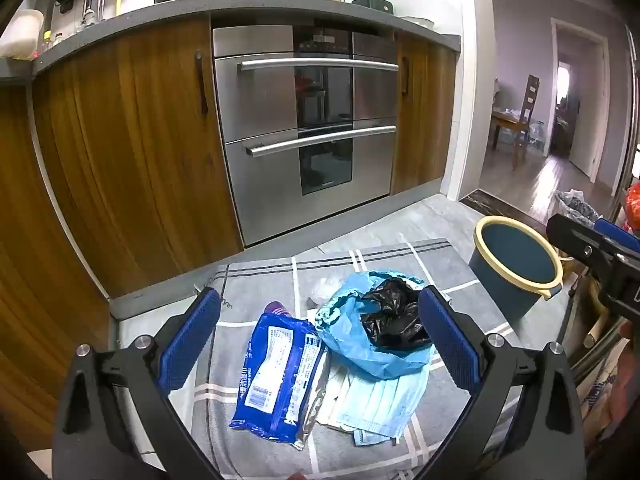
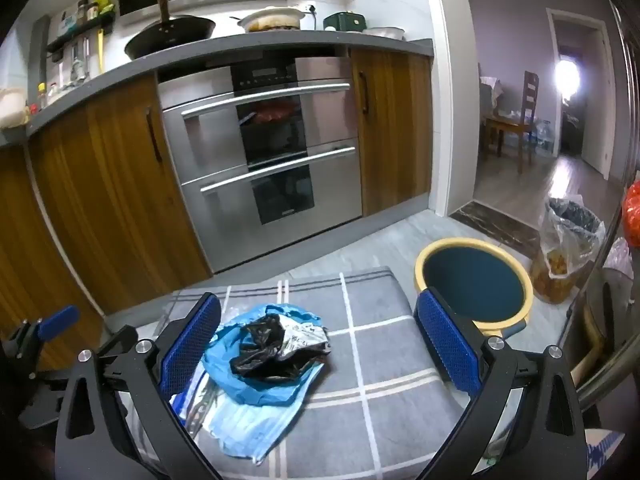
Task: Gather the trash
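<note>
Left gripper [image 1: 320, 344] hovering above the trash pile, jaws spread wide and released, gripping nothing; blue pads [image 1: 188, 344] flanking the pile on both sides. Right gripper [image 2: 320, 344] likewise hanging over the grey checked cloth [image 2: 376, 344] covering the tabletop, jaws released and wide apart, nothing between them. Trash lying in one cluster on the cloth: blue plastic bag [image 1: 360, 344] sitting crumpled and open-mouthed, black plastic bag [image 1: 394, 316] bunching inside it. Blue snack wrapper [image 1: 276, 376] lying flat just beside the blue bag on its left, touching it, printed side up. Pale blue face masks [image 1: 376, 404] lying underneath the blue bag, edges poking out toward the camera. Small piece of clear plastic [image 1: 320, 290] lying behind the pile, too blurred for detail. Seen from the right wrist, same pile sitting near the left pad, silvery torn wrapper [image 2: 304, 336] resting on the black bag. Round bin [image 2: 476, 284] with yellow rim and dark blue inside standing on the floor just beyond the right edge of the tabletop, well apart from the pile. Clear bag of refuse [image 2: 568, 248] standing on the floor just past the bin. Steel oven [image 1: 304, 120] and wooden cabinets [image 1: 120, 152] filling the background.
</note>
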### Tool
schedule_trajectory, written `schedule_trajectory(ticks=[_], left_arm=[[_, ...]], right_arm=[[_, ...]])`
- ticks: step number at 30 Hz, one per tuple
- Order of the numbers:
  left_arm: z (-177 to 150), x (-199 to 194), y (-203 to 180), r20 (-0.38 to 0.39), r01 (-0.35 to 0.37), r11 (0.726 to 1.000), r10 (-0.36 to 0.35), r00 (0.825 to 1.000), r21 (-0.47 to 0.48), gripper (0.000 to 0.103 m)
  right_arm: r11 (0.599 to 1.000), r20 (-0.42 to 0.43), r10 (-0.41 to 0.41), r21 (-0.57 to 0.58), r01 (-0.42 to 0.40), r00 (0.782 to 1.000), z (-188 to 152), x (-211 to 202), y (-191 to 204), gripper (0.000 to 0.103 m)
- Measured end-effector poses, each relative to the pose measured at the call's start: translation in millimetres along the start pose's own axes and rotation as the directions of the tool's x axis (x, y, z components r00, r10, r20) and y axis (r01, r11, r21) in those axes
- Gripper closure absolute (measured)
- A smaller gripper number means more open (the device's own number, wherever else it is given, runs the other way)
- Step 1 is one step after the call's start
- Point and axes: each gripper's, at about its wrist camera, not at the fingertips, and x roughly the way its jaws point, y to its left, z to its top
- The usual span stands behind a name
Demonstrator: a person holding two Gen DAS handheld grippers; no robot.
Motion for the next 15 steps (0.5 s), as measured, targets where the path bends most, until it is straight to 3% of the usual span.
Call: schedule_trajectory(ticks=[15], left_arm=[[0.2,-0.1,1.2,0.014,-0.006,1.0,0.006,1.0,-0.002,0.005]], right_arm=[[1.0,0.009,0.002,0.0,-0.002,1.0,-0.3,-2.7,-0.8,0.005]])
